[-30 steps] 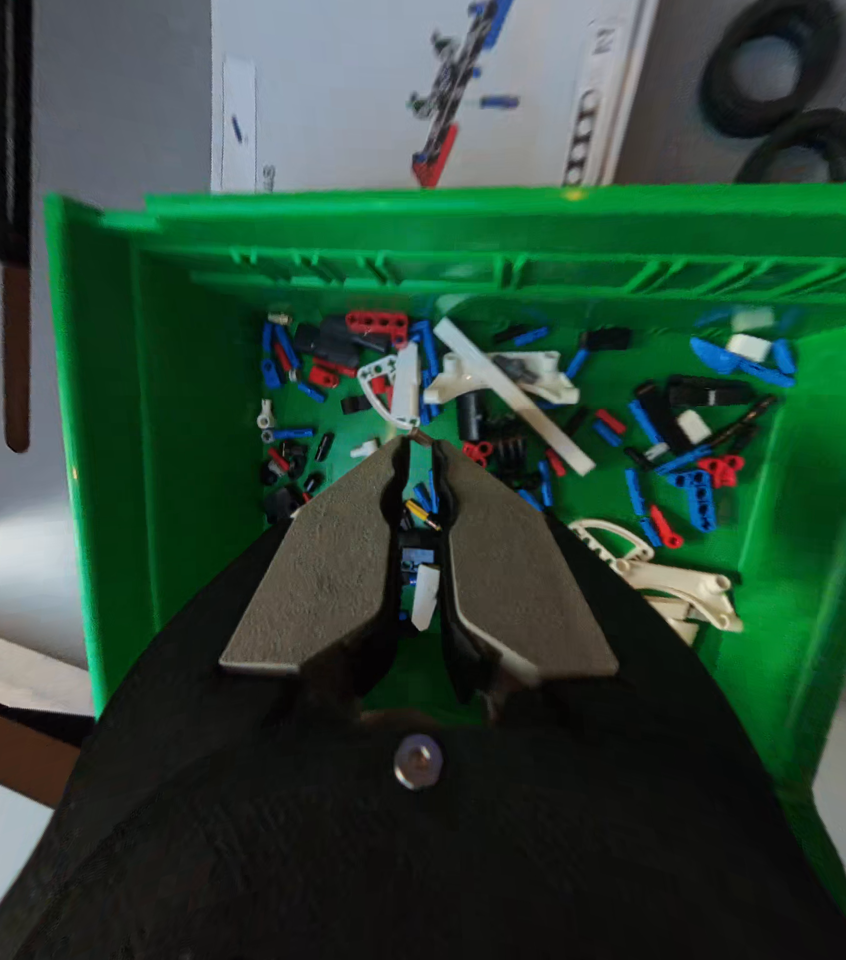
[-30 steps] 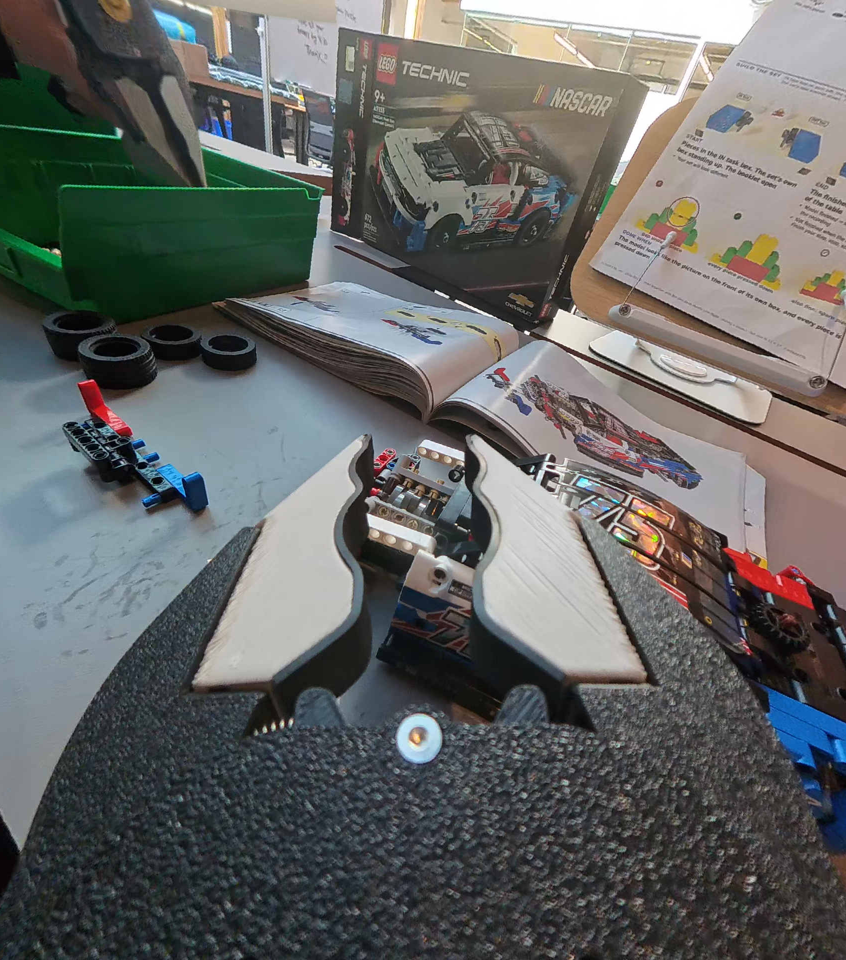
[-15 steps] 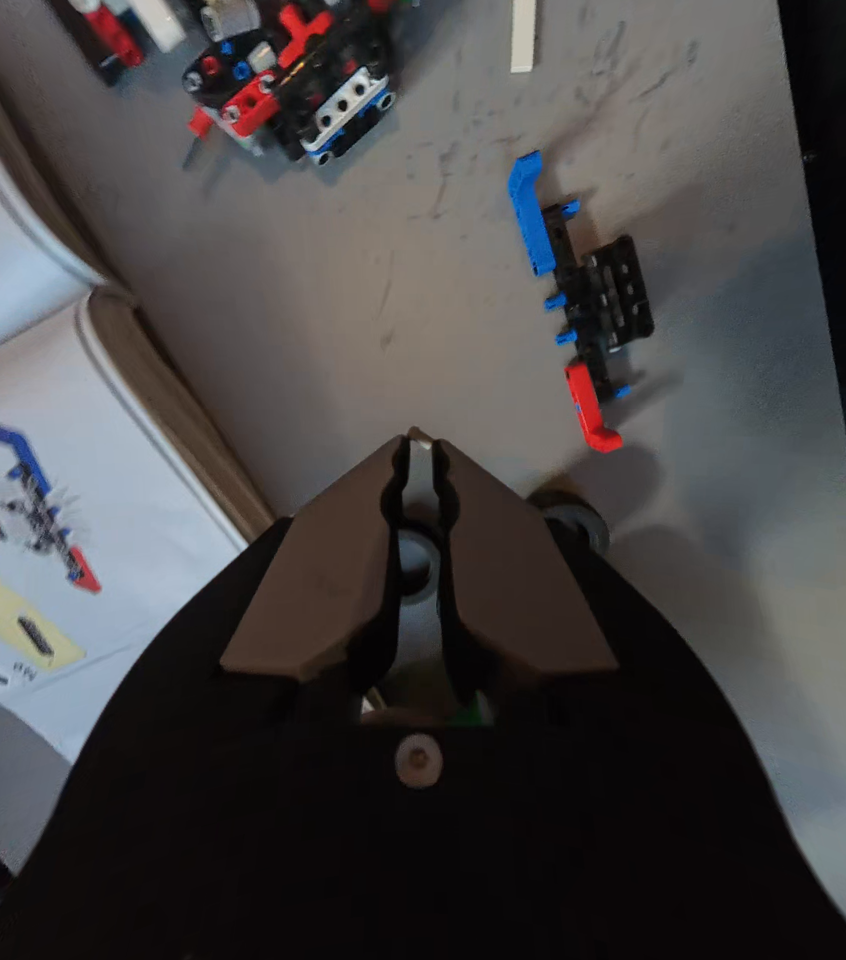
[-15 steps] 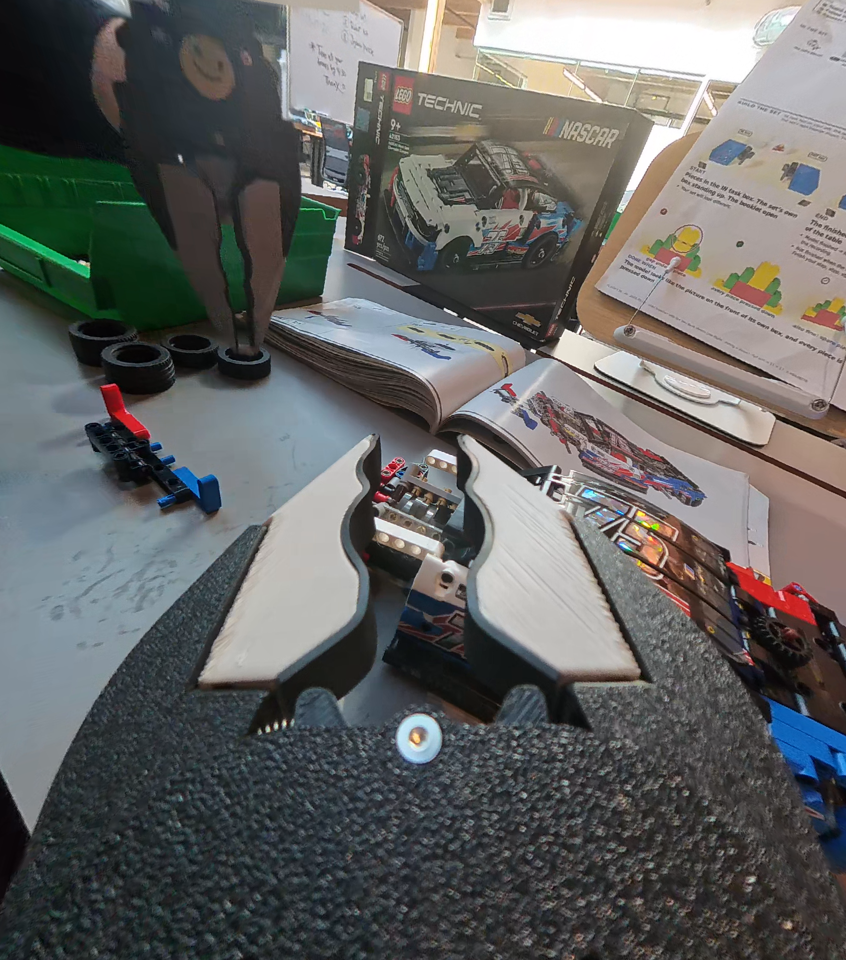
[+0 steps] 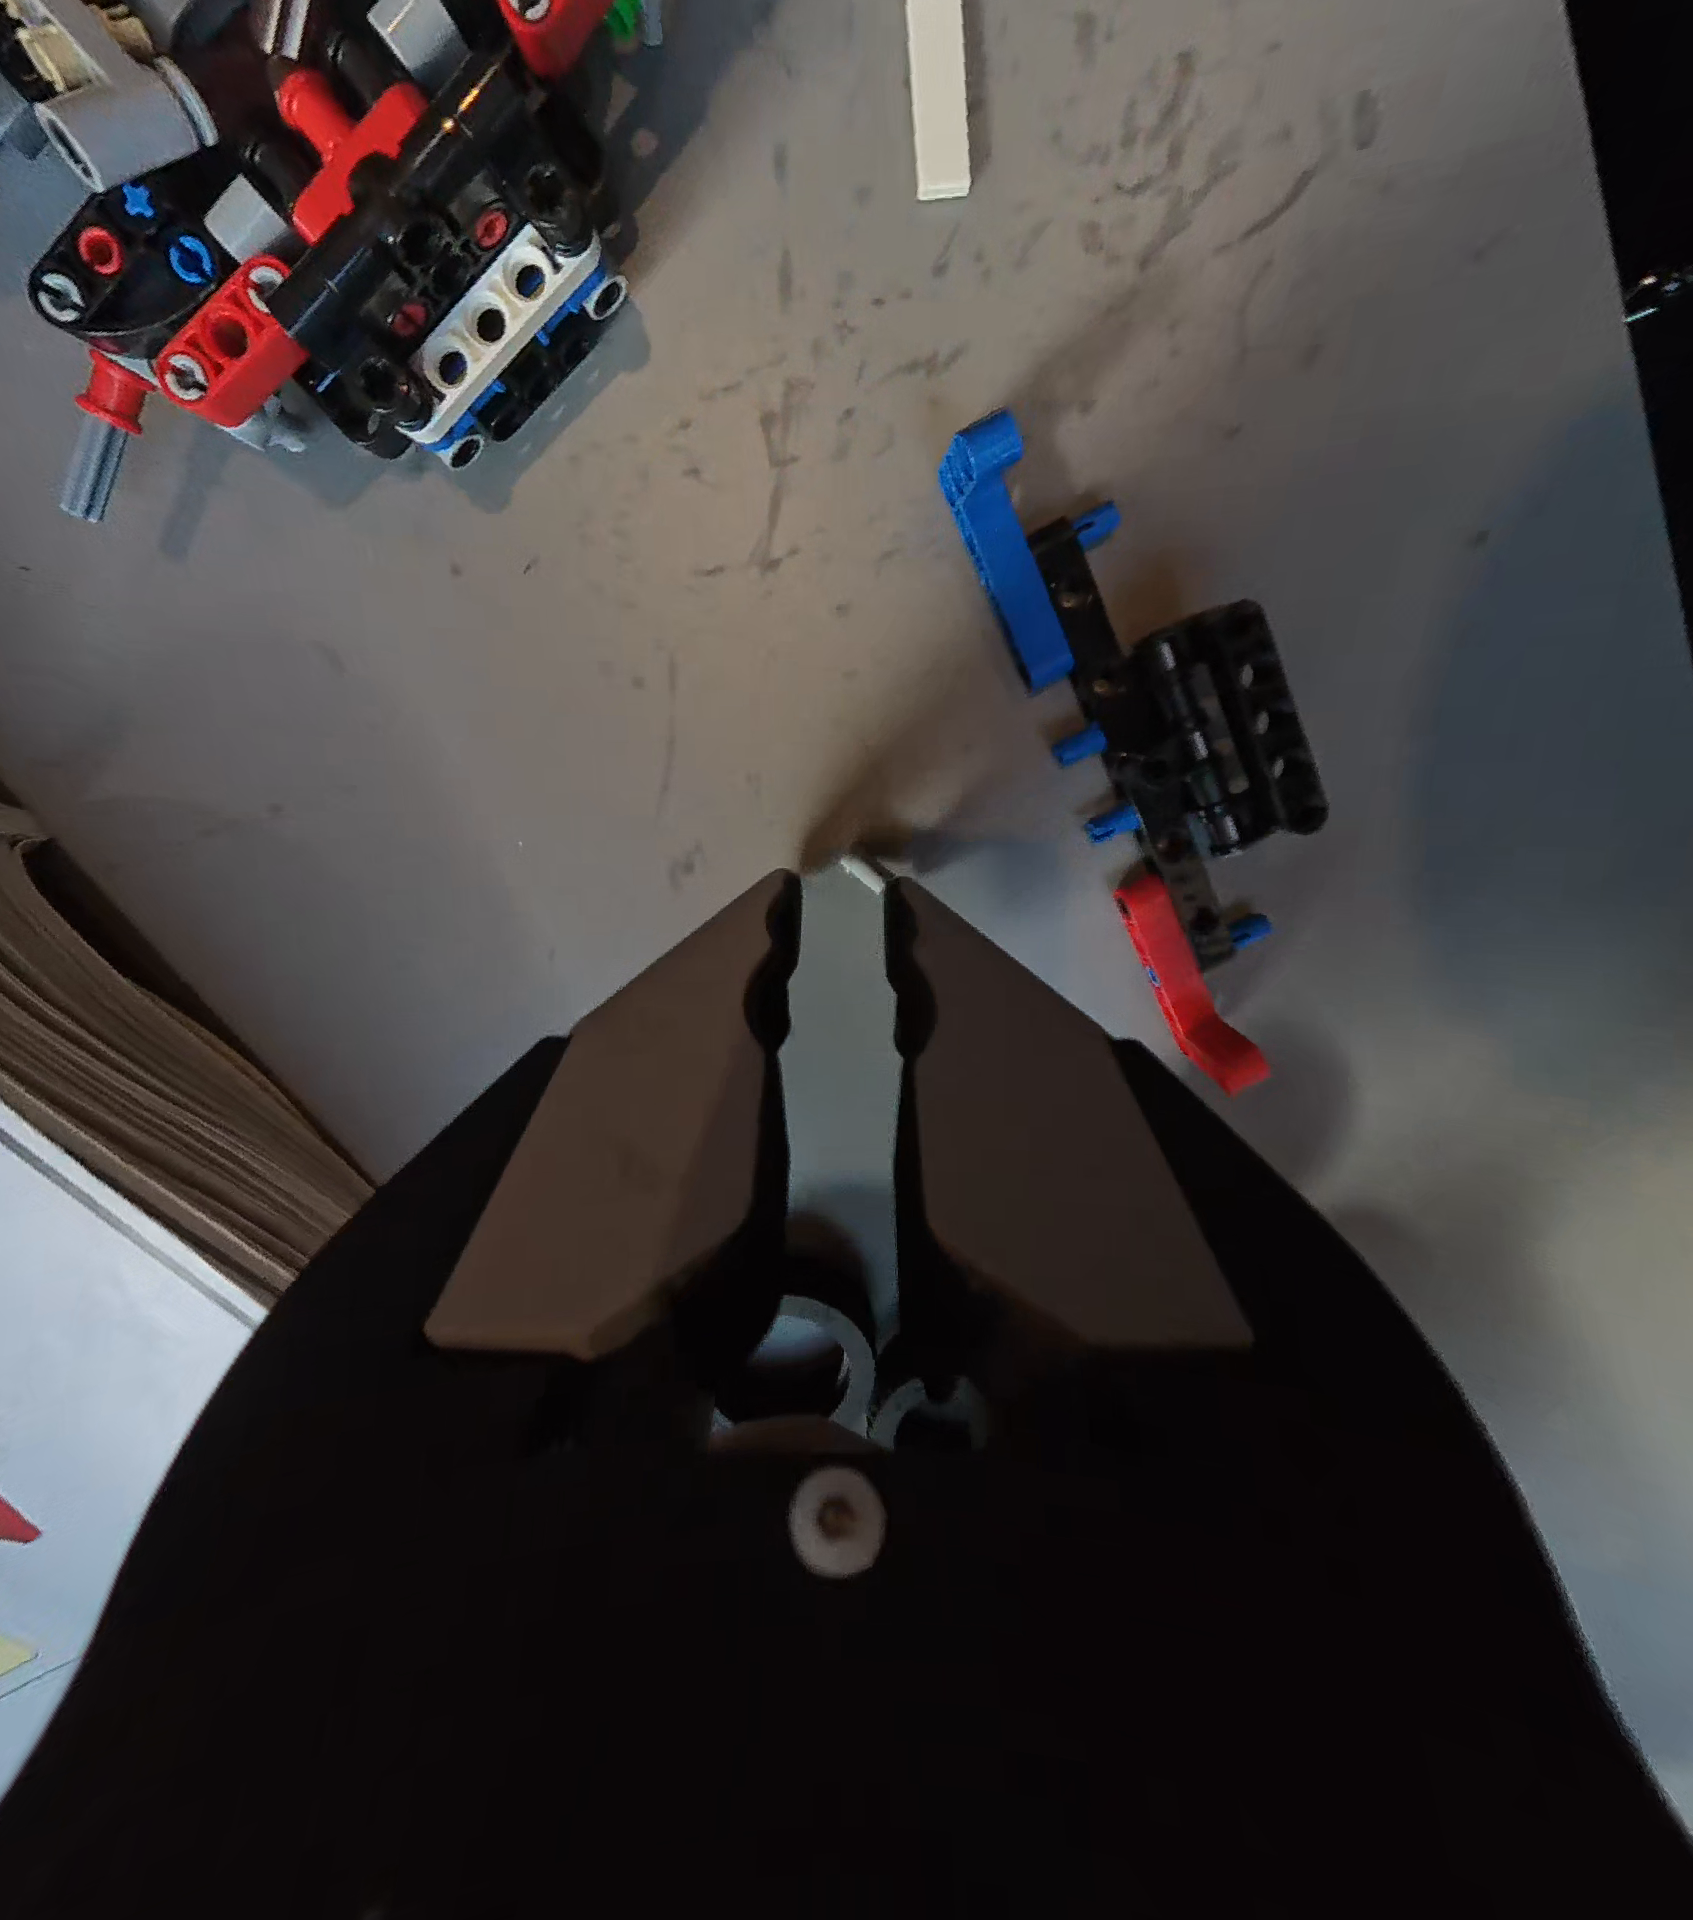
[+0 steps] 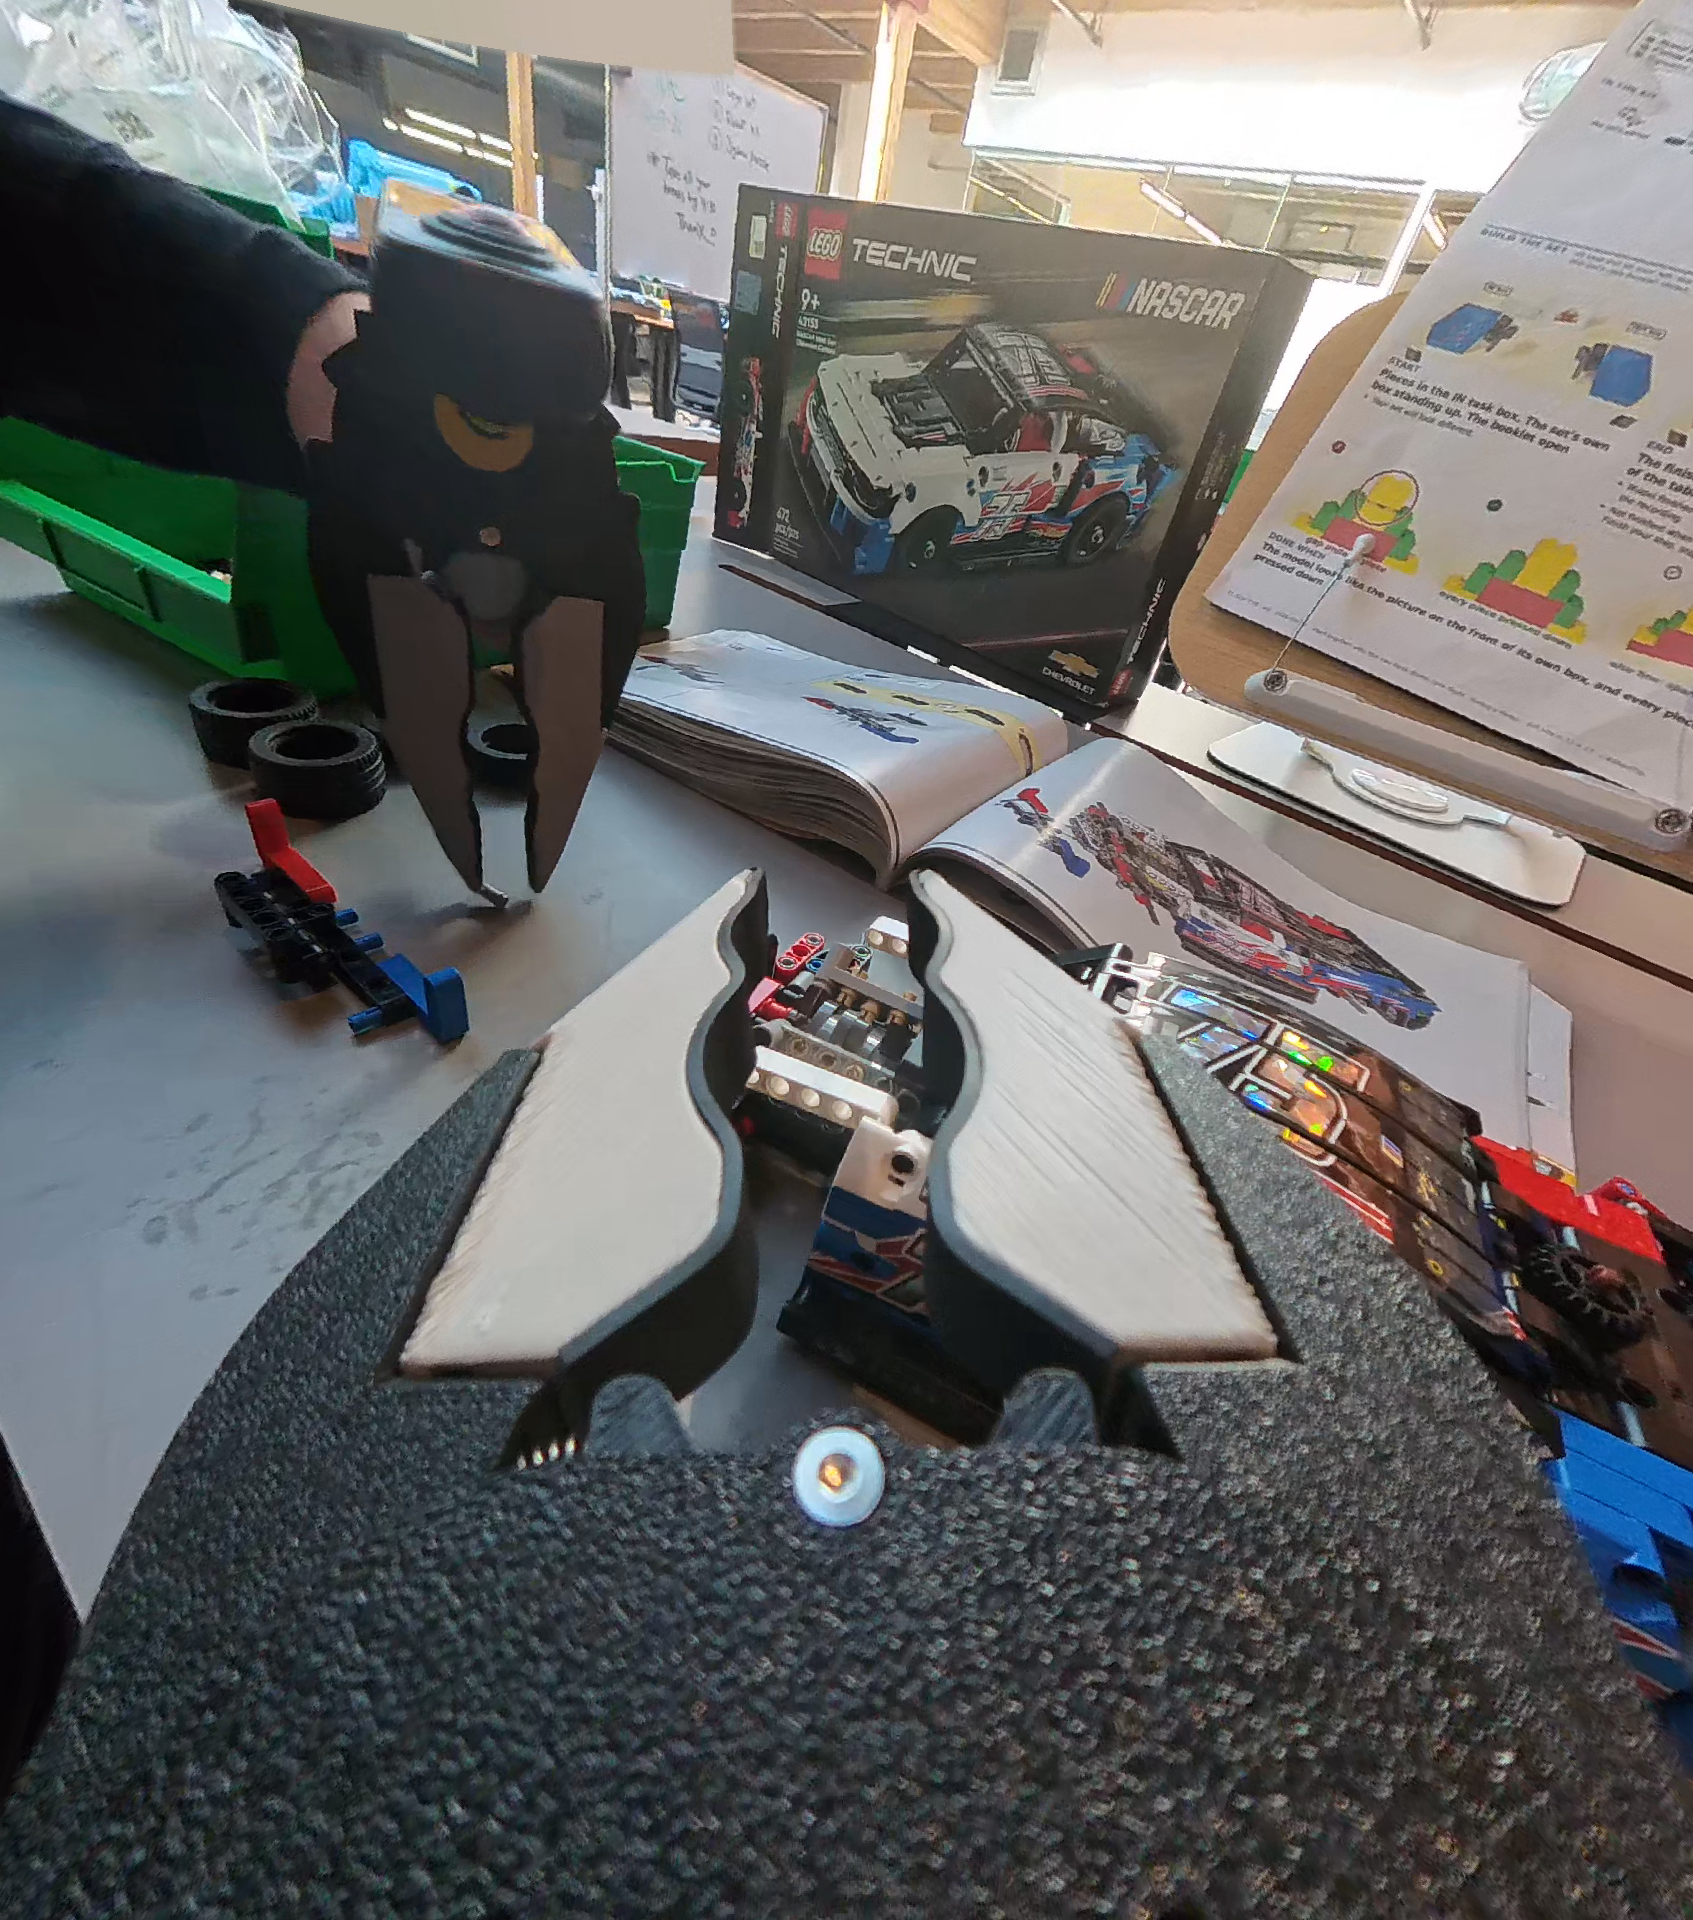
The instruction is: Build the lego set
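Left tool [image 5: 842, 883] slightly parted over small white piece [image 5: 857, 871] on grey desk [image 5: 509, 675], beside black-blue-red subassembly [image 5: 1164, 738]; right tool [image 6: 831, 894] open.

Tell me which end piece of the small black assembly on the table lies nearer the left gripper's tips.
The red end piece; the blue one sits at the far end from the left gripper.
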Demonstrator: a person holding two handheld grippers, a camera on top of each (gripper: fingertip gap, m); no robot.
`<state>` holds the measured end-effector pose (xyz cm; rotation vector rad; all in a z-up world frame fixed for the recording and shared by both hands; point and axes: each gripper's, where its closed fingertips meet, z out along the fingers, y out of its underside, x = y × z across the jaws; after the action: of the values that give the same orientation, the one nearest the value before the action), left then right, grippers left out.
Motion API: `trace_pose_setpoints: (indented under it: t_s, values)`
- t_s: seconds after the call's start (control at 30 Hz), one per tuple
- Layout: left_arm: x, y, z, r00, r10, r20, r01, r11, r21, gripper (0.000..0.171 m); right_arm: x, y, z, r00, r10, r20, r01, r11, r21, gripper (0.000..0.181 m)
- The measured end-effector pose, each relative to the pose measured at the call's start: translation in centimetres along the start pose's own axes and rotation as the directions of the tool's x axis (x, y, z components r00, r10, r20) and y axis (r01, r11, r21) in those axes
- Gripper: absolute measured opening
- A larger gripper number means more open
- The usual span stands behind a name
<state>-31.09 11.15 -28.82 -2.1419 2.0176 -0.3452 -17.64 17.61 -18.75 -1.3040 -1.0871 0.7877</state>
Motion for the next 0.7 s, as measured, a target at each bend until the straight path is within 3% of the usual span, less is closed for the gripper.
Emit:
trace_pose_setpoints:
  t_s: [0.27,0.4,0.43,0.5,0.6,0.63,0.67,0.7]
  values:
    - [-0.2,0.9,-3.9,0.995,-0.094,0.04,0.09,0.993,0.078,0.023,0.1,0.0,0.0,1.0,0.001,-0.004,-0.001,1.0,0.002,0.026]
    - [-1.9,6.2,-11.2,0.94,-0.256,0.227,0.246,0.967,0.073,0.02,0.2,-0.1,-0.1,1.0,0.005,-0.009,-0.005,1.0,0.006,0.026]
    - [-2.9,8.4,-13.8,0.893,-0.341,0.294,0.326,0.94,0.101,0.019,0.2,-0.1,-0.1,1.0,0.007,-0.01,-0.007,1.0,0.006,0.026]
    - [-5.1,14.5,-18.9,0.714,-0.548,0.436,0.539,0.827,0.157,0.022,0.3,-0.1,-0.1,1.0,0.009,-0.013,-0.009,1.0,0.005,0.025]
    - [-6.5,25.5,-23.3,0.298,-0.779,0.551,0.826,0.5,0.26,0.02,0.4,0.0,0.0,1.0,0.009,-0.022,-0.009,1.0,-0.002,0.024]
    - [-6.4,27.9,-23.0,0.209,-0.829,0.518,0.867,0.403,0.295,0.018,0.4,0.1,0.0,1.0,0.007,-0.027,-0.007,1.0,-0.005,0.024]
    - [-6.5,29.1,-21.9,0.175,-0.871,0.459,0.88,0.347,0.323,0.017,0.5,0.1,0.0,1.0,0.005,-0.031,-0.005,1.0,-0.008,0.024]
    - [-6.8,30.1,-20.6,0.174,-0.892,0.416,0.88,0.33,0.341,0.014,0.5,0.2,0.0,0.999,0.002,-0.034,-0.002,1.0,-0.011,0.024]
